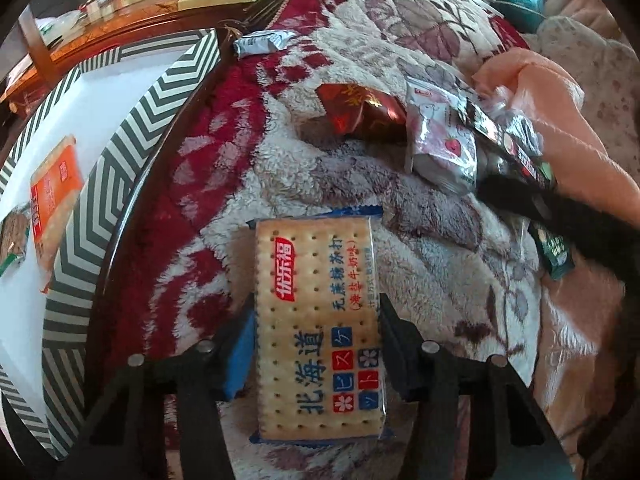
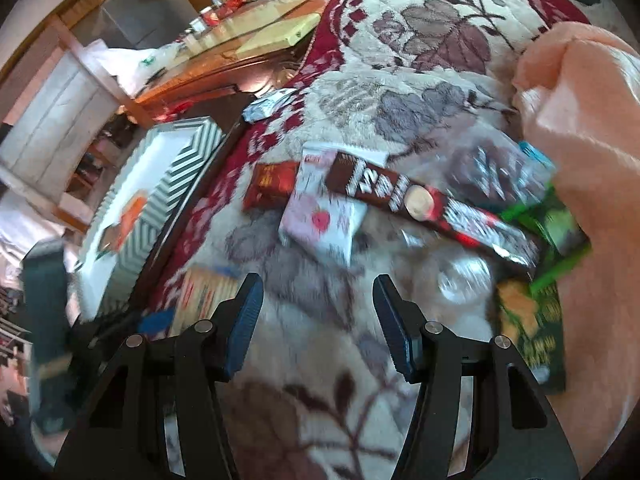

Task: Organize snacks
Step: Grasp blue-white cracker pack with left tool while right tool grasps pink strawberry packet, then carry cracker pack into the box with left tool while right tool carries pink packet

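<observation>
Left gripper (image 1: 316, 312) pinching a cracker packet (image 1: 318, 324) above the floral blanket (image 1: 248, 184), open blanket ahead to the striped box (image 1: 132, 128) edge at left; right gripper (image 2: 316, 300) spread wide over bare blanket, snack pile (image 2: 400, 200) just ahead.

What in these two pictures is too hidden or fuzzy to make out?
- Green packet, right wrist view: motion blur; print unreadable.
- Box, left wrist view: cut off by the left edge; only two packs inside show.
- Brown pack in it: cropped by the edge.
- Cracker pack: whether the left gripper pinches it or just straddles it is unclear.
- Items under the long chocolate bar: covered and blurred.
</observation>
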### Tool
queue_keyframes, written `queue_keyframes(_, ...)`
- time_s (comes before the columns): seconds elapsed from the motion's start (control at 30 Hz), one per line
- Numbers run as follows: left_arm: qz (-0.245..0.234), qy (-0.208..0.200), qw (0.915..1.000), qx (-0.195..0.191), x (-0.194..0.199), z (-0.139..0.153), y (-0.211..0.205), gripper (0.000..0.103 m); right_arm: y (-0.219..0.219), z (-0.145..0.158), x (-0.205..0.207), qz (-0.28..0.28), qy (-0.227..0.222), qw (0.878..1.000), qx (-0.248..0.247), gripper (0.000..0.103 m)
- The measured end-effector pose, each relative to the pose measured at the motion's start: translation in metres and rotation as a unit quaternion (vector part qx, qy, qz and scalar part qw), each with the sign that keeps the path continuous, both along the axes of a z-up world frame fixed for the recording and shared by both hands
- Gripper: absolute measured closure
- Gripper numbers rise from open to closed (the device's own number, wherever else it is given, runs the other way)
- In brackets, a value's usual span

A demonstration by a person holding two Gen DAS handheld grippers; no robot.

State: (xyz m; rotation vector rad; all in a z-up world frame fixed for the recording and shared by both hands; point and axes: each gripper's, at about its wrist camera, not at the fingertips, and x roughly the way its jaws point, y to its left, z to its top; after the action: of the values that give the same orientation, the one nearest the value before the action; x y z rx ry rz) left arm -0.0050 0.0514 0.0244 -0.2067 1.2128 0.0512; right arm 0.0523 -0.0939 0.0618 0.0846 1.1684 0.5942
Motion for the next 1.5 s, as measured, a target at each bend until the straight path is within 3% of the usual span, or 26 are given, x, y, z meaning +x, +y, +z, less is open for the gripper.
queue_keyframes(0.07, -0.007, 0.001, 1.0, 0.006, -0.001, 0.0, -0.002, 0.045, 0.009, -0.004, 0.013, -0.01, 0.001, 1.0, 0.002, 0.045)
queue_keyframes(0.17, -0.012, 0.001, 0.9999, 0.012, -0.001, -0.001, -0.005, 0.041, 0.02, -0.012, 0.033, -0.024, 0.012, 0.999, -0.033, 0.045)
queue_keyframes(0.27, -0.004, 0.002, 0.9998, 0.02, 0.0, -0.003, -0.006, 0.025, 0.03, -0.005, 0.039, -0.039, -0.003, 0.999, -0.026, 0.045)
queue_keyframes(0.37, -0.001, 0.005, 0.9997, 0.025, 0.003, -0.007, -0.008, 0.024, 0.049, -0.008, 0.042, -0.032, -0.015, 0.997, -0.062, 0.045)
queue_keyframes(0.47, -0.009, -0.005, 0.9996, 0.027, 0.0, -0.007, -0.008, 0.029, 0.054, -0.019, 0.04, -0.016, -0.019, 0.997, -0.079, 0.049)
queue_keyframes(0.53, -0.013, -0.011, 0.9995, 0.027, -0.004, -0.006, -0.006, 0.045, 0.05, -0.02, 0.035, -0.003, -0.024, 0.996, -0.081, 0.05)
queue_keyframes(0.57, -0.014, -0.012, 0.9994, 0.028, -0.007, -0.005, -0.005, 0.046, 0.048, -0.019, 0.032, 0.004, -0.024, 0.996, -0.081, 0.05)
queue_keyframes(0.8, -0.019, -0.015, 0.9997, 0.002, -0.018, 0.003, 0.011, 0.046, 0.019, -0.003, 0.004, 0.012, -0.039, 0.997, -0.066, 0.05)
queue_keyframes(1.1, -0.025, -0.039, 0.9986, 0.028, -0.024, 0.021, 0.011, 0.046, -0.01, 0.01, -0.028, 0.01, -0.04, 0.999, -0.031, 0.05)
queue_keyframes(1.5, -0.045, -0.058, 0.996, 0.05, -0.023, 0.033, 0.008, 0.046, -0.005, 0.006, -0.04, 0.021, -0.038, 0.997, -0.056, 0.05)
